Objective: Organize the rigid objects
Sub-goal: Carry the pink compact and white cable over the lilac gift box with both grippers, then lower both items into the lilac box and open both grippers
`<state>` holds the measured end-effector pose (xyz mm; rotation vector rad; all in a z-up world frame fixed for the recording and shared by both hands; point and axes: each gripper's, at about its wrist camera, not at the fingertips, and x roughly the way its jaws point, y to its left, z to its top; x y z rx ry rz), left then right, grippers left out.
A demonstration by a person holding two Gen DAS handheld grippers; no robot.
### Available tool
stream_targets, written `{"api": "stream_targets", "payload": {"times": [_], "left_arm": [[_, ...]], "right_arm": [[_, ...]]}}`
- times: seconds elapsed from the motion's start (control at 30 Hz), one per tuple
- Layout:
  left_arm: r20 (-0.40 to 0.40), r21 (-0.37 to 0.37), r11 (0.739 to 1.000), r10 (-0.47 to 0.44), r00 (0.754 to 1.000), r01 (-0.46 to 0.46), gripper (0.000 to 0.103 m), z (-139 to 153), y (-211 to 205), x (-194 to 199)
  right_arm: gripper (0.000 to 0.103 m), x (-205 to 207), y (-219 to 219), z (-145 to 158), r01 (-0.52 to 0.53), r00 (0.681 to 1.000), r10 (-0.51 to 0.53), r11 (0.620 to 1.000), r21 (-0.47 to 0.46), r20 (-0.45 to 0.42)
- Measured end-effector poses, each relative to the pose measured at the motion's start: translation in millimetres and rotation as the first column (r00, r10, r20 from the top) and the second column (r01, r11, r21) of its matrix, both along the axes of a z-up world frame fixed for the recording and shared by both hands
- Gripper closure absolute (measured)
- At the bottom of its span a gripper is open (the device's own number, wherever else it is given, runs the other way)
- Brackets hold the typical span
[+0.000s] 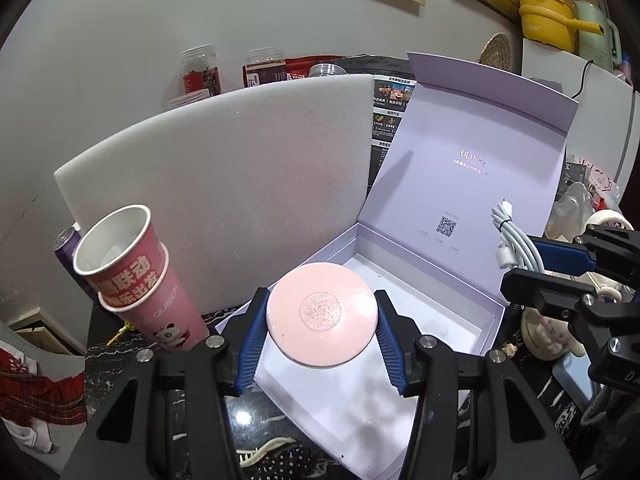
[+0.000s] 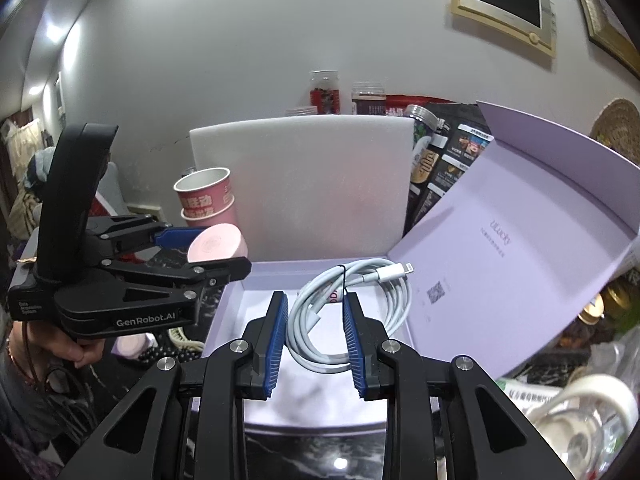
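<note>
A round pink disc [image 1: 322, 320] sits between the blue pads of my left gripper [image 1: 320, 296], which is shut on its rim and holds it above the near left part of an open lilac box [image 1: 400, 248]. In the right wrist view the disc [image 2: 218, 242] and left gripper [image 2: 216, 254] hang left of the box [image 2: 256, 276]. My right gripper [image 2: 314, 298] is shut on a coiled white cable [image 2: 384, 288] over the box's tray. From the left wrist view, the cable [image 1: 516, 240] hangs at the right gripper [image 1: 524, 266], in front of the raised lid [image 1: 460, 152].
A white foam slab [image 1: 224, 184] stands behind the box. Stacked pink paper cups [image 1: 120, 256] lean at the left beside a purple can [image 1: 64, 248]. Jars [image 1: 200, 72] and packets line the wall. A tape roll [image 2: 592, 396] and clutter crowd the right. A hand [image 2: 68, 350] holds the left gripper.
</note>
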<state>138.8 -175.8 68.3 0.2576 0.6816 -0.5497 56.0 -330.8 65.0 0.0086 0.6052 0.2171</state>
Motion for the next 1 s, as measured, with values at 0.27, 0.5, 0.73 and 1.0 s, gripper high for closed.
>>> {"api": "stream_targets", "payload": {"times": [0.27, 0.5, 0.73, 1.0], "left_arm": [[-0.022, 0.015, 1.000, -0.020, 1.000, 0.020, 0.053, -9.5, -14.3, 24.0], [-0.034, 0.040, 0.999, -0.028, 0.999, 0.029, 0.052, -19.1, -25.7, 45.5], [-0.056, 0.070, 0.997, -0.028, 0.998, 0.032, 0.053, -34.6, -37.2, 65.9], [-0.105, 0.102, 0.993, -0.043, 0.994, 0.054, 0.053, -58.3, -49.7, 77.1]], "right_arm": [[0.075, 27.4, -0.6, -4.8, -0.014, 1.000, 0.014, 1.000, 0.003, -0.020], [0.075, 49.8, -2.8, -13.5, -0.027, 0.999, 0.027, 1.000, 0.008, -0.037], [0.075, 68.6, -7.5, -24.9, -0.028, 0.997, 0.028, 1.000, 0.009, -0.068], [0.075, 85.2, -12.4, -47.1, -0.009, 0.991, 0.011, 1.000, 0.017, -0.131]]}}
